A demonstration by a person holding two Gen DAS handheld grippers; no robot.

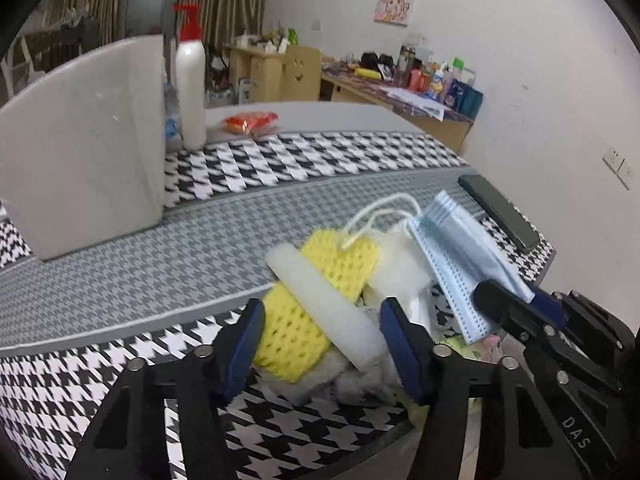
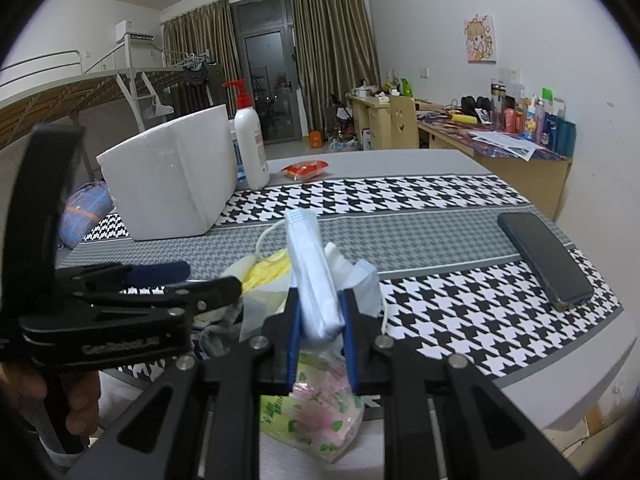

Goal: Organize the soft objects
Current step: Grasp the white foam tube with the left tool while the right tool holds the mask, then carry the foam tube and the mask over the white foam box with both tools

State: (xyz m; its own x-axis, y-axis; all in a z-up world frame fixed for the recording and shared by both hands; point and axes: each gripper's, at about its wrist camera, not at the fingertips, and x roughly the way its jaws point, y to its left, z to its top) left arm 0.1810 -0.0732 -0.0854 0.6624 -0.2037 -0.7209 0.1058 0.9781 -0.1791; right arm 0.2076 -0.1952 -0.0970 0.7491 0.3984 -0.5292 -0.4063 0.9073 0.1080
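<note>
A pile of soft things lies near the table's front edge: a yellow mesh sponge (image 1: 316,300), a white foam stick (image 1: 324,304) across it, white fluffy material (image 1: 396,272) and grey fluff (image 1: 352,384). My left gripper (image 1: 324,340) is open, its jaws either side of the sponge and foam stick. My right gripper (image 2: 320,320) is shut on a folded blue face mask (image 2: 312,272), held upright; the mask (image 1: 460,264) and the right gripper (image 1: 516,308) also show in the left wrist view. A floral tissue pack (image 2: 316,412) lies under the right gripper.
A white foam box (image 2: 168,184) stands at the back left, with a white pump bottle (image 2: 250,148) and a red snack packet (image 2: 306,170) beside it. A black phone (image 2: 544,260) lies at the right on the houndstooth table cover (image 2: 440,304).
</note>
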